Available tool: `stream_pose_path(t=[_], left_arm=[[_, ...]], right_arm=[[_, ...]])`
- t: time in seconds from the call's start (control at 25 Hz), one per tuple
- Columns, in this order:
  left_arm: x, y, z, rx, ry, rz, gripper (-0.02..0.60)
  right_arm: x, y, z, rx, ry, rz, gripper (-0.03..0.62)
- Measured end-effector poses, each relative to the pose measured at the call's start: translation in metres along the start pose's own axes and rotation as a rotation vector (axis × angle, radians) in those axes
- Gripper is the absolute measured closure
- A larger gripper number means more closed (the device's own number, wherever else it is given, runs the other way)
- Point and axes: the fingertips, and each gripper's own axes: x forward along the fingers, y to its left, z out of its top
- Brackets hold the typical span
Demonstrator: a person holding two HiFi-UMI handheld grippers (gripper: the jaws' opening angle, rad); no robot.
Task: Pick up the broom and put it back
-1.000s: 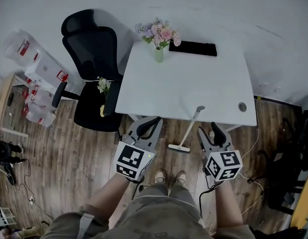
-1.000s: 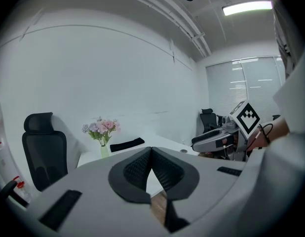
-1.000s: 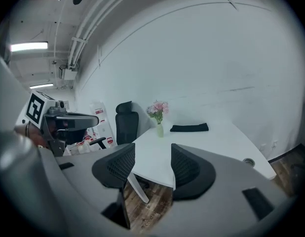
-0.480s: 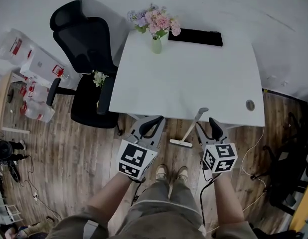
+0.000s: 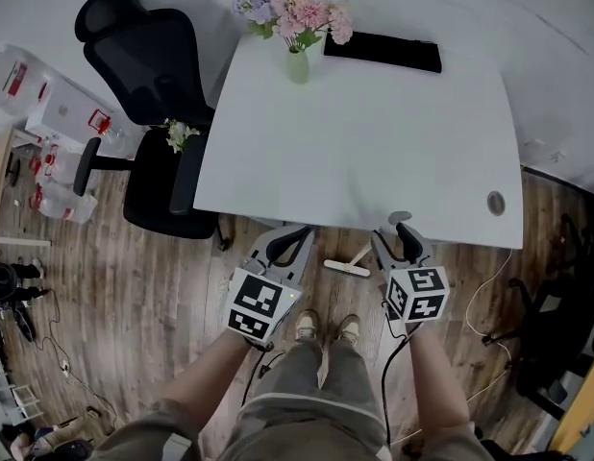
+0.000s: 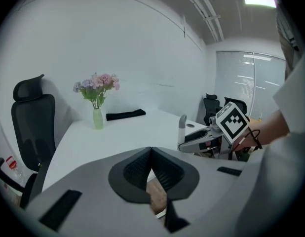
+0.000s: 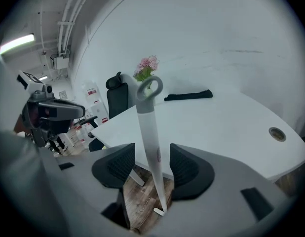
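Observation:
A white broom [image 5: 362,254] leans against the front edge of the white table [image 5: 374,123], its head [image 5: 347,269] on the wooden floor and its ringed handle top [image 5: 400,218] at the table's rim. My right gripper [image 5: 392,238] is open, with the handle [image 7: 149,132] standing between its two pads and not clamped. The right gripper view shows gaps on both sides of the handle. My left gripper [image 5: 285,245] hovers left of the broom, jaws shut [image 6: 151,168] on nothing. The left gripper view shows the handle top [image 6: 182,126] beside the right gripper [image 6: 204,136].
On the table stand a vase of pink flowers [image 5: 295,22] and a black folded item [image 5: 383,53]. A black office chair [image 5: 143,104] sits to the table's left, with boxes [image 5: 57,113] beyond it. Cables [image 5: 489,277] trail on the floor at right. The person's feet [image 5: 322,328] are below.
The right gripper has moved forward to the broom, so the handle now stands between its open jaws. The head view has shifted closer to the table. The left gripper has barely moved.

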Motion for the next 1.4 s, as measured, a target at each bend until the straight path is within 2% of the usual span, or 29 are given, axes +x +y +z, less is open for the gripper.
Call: stream_pose_path(t=[0.16,0.28,0.4,0.76,1.0,1.16,1.4], left_arm=[[0.011,0.0,-0.016,-0.004,0.02,-0.001,0.565],[0.014,-0.003,-0.025,-0.012,0.024,0.0,0.565],[0.015,-0.005,-0.032,-0.02,0.031,0.001,0.565],[0.003,-0.009,-0.034,-0.004,0.029,0.02,0.565],[-0.024,-0.008,-0.017,-0.007,-0.028,0.076,0.565],[-0.047,-0.018,-0.003,-0.007,-0.05,0.08,0.565],[-0.087,-0.027,0.039,0.032,-0.126,0.105,0.565]], right_arm=[[0.013,0.0,-0.01,-0.002,0.008,0.034,0.383],[0.018,-0.003,-0.015,-0.001,-0.008,0.023,0.437],[0.019,-0.004,-0.015,-0.005,-0.033,0.02,0.458],[0.003,-0.001,-0.022,-0.025,-0.036,0.015,0.467],[-0.035,0.014,-0.023,-0.063,-0.039,0.009,0.47],[-0.072,0.03,-0.003,-0.102,-0.072,0.01,0.47],[-0.143,0.057,0.072,-0.164,-0.198,0.034,0.471]])
